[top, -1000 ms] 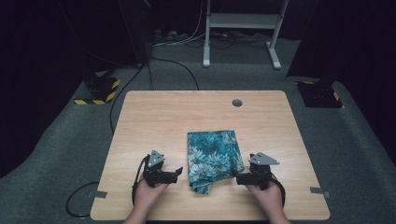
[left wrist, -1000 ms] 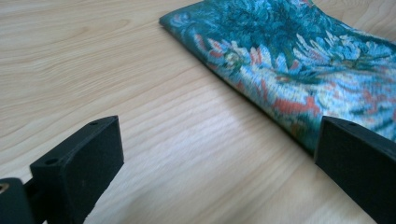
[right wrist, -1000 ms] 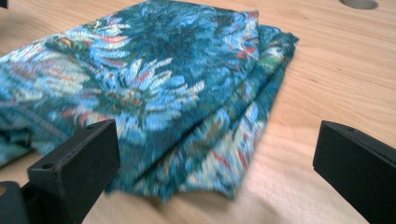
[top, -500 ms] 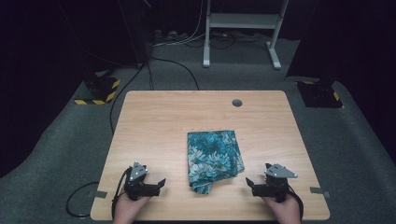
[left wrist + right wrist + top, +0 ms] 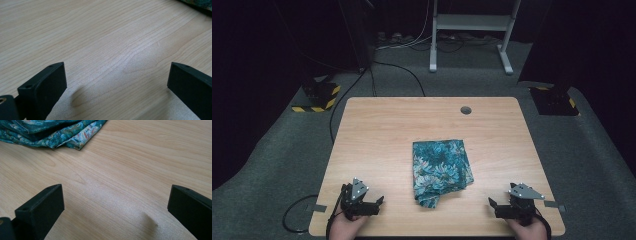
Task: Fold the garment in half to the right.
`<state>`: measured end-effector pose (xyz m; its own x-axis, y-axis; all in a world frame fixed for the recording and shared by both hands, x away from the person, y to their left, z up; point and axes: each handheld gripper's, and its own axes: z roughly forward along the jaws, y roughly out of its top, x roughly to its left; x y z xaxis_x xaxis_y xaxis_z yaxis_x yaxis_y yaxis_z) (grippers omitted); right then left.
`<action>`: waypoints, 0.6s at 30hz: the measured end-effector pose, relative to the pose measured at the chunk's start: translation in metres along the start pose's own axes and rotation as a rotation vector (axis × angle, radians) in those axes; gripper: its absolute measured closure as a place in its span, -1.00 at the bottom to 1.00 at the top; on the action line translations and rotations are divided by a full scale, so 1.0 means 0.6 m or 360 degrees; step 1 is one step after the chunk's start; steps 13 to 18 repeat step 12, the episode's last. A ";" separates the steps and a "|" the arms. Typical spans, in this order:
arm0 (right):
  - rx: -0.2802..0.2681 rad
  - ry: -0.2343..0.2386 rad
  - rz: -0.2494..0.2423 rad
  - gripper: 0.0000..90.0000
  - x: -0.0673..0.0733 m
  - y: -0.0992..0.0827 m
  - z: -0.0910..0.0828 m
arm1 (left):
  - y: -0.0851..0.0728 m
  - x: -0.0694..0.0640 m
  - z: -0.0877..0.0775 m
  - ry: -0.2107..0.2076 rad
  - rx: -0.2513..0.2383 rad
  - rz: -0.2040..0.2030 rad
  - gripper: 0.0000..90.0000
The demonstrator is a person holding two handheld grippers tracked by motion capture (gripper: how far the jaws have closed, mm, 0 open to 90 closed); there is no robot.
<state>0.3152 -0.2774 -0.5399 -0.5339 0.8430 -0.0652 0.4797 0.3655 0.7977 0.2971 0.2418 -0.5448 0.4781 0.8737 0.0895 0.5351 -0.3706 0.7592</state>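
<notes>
A folded teal floral cloth [image 5: 441,170] lies flat near the middle of the wooden table [image 5: 387,135], slightly toward the front. My left gripper [image 5: 379,202] rests open at the front left corner, well apart from the cloth, holding nothing. At the front right corner my right gripper [image 5: 492,205] is also open and empty, jaws pointing toward the cloth. In the right gripper view the cloth's edge [image 5: 52,132] lies at the top left, beyond the wide-spread jaws. The left gripper view has a sliver of cloth [image 5: 200,3] at the top right corner above bare wood.
A round cable hole [image 5: 466,110] sits near the table's far edge. Past the table are a grey floor, a white stand [image 5: 472,30] and yellow-black striped blocks [image 5: 318,97]. Cables trail off the table's front left.
Both grippers have drawn back from the cloth's sides to the table's front corners, spreading apart. The cloth has stayed in place.
</notes>
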 end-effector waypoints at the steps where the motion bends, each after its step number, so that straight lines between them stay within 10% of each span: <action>1: -0.0001 0.0001 -0.0002 -0.99 0.000 0.000 0.000 | 0.000 0.000 -0.001 -0.0002 -0.0005 -0.0001 -0.95; 18: 0.0017 0.0006 0.0033 -0.96 -0.004 0.001 0.002 | 0.000 -0.004 -0.001 -0.0003 -0.0013 0.0040 -0.94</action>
